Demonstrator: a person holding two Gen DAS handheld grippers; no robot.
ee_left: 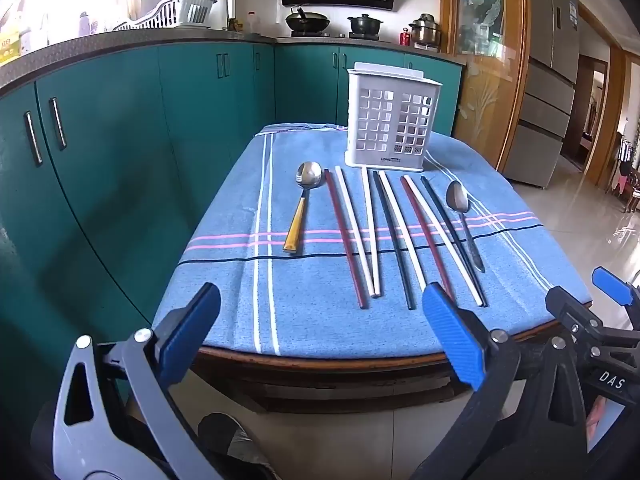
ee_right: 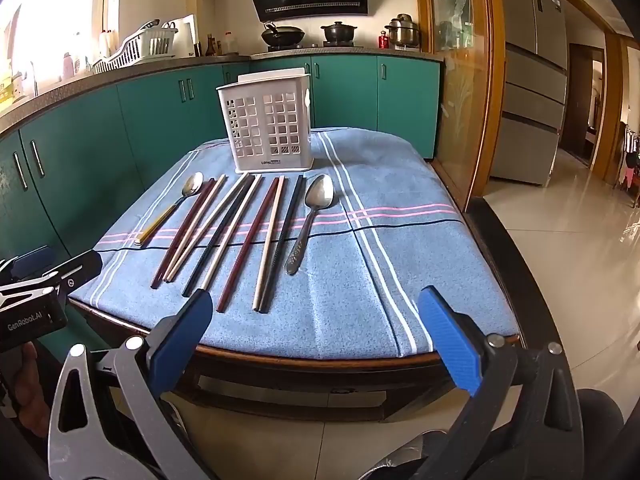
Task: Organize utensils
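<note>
A white perforated utensil holder (ee_left: 391, 120) (ee_right: 267, 124) stands upright at the far end of a blue striped cloth (ee_left: 320, 312) (ee_right: 360, 280). In front of it lie a spoon with a yellow handle (ee_left: 301, 208) (ee_right: 168, 212), several chopsticks in red, white and dark colours (ee_left: 400, 236) (ee_right: 236, 240), and an all-metal spoon (ee_left: 464, 220) (ee_right: 310, 220). My left gripper (ee_left: 320, 336) is open and empty, at the table's near edge. My right gripper (ee_right: 316, 340) is open and empty, also at the near edge; it shows at the lower right of the left wrist view (ee_left: 580, 300).
The table has a dark wooden rim (ee_right: 320, 364). Green cabinets (ee_left: 120, 140) run along the left and back, with a counter holding a dish rack (ee_left: 176, 12) and pots (ee_left: 308, 22). A glass door (ee_right: 460, 80) and tiled floor (ee_right: 580, 260) lie to the right.
</note>
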